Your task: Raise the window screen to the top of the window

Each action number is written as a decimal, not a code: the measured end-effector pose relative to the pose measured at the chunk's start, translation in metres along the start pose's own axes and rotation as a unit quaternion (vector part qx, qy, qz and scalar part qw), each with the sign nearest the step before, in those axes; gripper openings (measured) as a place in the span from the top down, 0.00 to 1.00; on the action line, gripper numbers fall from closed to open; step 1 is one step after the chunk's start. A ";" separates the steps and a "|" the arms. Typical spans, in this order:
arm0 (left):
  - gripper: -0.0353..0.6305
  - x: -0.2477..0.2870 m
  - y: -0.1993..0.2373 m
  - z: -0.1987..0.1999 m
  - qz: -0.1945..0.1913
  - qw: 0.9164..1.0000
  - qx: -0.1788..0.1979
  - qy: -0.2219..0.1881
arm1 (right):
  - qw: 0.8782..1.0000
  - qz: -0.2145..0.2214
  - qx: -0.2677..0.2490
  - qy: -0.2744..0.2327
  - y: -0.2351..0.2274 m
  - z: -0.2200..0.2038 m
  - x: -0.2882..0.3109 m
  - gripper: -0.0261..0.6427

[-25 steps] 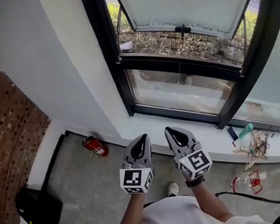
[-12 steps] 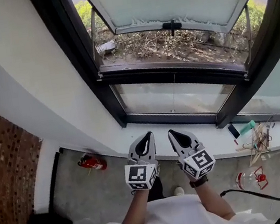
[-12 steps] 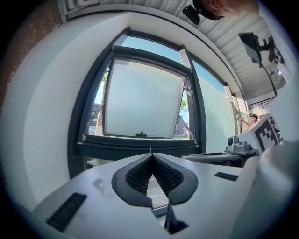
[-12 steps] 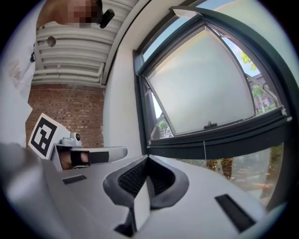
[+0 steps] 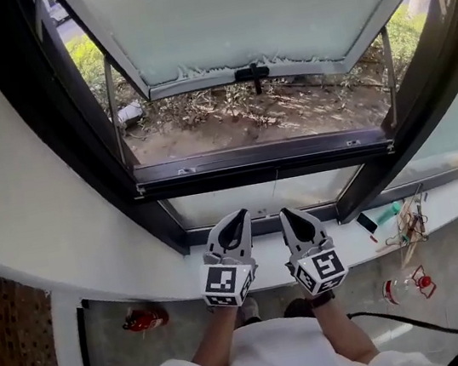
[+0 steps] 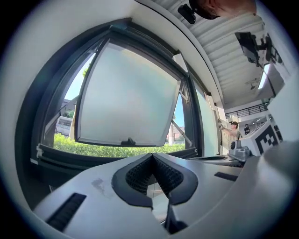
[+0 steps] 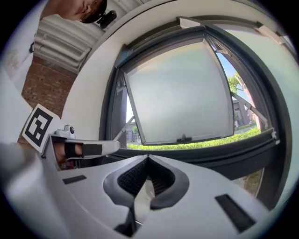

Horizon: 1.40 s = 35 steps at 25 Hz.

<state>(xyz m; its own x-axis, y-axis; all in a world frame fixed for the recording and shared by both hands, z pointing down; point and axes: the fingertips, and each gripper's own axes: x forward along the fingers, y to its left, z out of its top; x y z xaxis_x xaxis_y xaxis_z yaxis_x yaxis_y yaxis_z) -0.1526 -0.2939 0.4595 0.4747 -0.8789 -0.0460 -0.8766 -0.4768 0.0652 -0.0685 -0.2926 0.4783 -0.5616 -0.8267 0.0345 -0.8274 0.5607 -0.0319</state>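
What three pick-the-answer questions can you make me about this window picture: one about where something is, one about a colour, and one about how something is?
1. Where is the red fire extinguisher?
A. Lying on the floor, low at the left of the head view
B. Held in a gripper
C. Hanging high on the wall

2. What colour is the window frame?
A. White
B. Black
C. Red

3. How do the jaws of the left gripper and the right gripper stand?
A. Both wide open
B. One is shut on a bottle
C. Both shut, with nothing in them

Answers:
1 A: it lies on the grey floor, away from both grippers.
2 B: dark bars run all round the glass.
3 C: each gripper view shows its pads meeting with nothing between them.
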 end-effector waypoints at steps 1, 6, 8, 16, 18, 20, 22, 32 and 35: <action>0.95 0.008 0.004 -0.006 -0.005 1.000 -0.005 0.006 | 1.000 -0.006 0.003 0.007 -0.003 -0.006 0.004 0.96; 0.95 0.040 0.000 -0.027 -0.031 0.999 -0.007 0.025 | 1.000 -0.013 0.010 0.021 -0.028 -0.017 0.019 0.96; 0.95 0.052 -0.001 -0.028 -0.036 0.999 0.002 0.031 | 1.000 -0.012 0.011 0.018 -0.039 -0.012 0.028 0.96; 0.95 0.085 -0.003 -0.029 -0.036 0.991 0.114 0.067 | 1.000 -0.010 0.021 0.015 -0.071 -0.009 0.041 0.96; 0.95 0.091 -0.003 -0.033 -0.035 0.986 0.143 0.081 | 1.000 -0.008 0.023 0.020 -0.075 -0.013 0.040 0.96; 0.94 0.097 -0.003 -0.038 -0.034 0.983 0.153 0.091 | 0.999 -0.006 0.025 0.023 -0.078 -0.016 0.038 0.96; 0.94 0.102 -0.002 -0.043 -0.033 0.980 0.168 0.103 | 0.999 -0.007 0.027 0.026 -0.084 -0.019 0.038 0.96; 0.78 0.110 0.006 -0.079 -0.034 0.919 0.332 0.211 | 0.997 -0.019 0.055 0.054 -0.101 -0.047 0.025 0.96; 0.76 0.115 0.012 -0.081 -0.039 0.891 0.391 0.227 | 0.996 -0.016 0.064 0.062 -0.100 -0.054 0.030 0.96</action>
<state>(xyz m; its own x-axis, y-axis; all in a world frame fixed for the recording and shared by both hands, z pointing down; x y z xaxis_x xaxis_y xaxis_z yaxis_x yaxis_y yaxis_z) -0.1021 -0.4010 0.5355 0.3653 -0.8410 0.3990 -0.5424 -0.5407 -0.6430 -0.0025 -0.3708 0.5364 -0.5385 -0.8272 0.1605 -0.8414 0.5177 -0.1548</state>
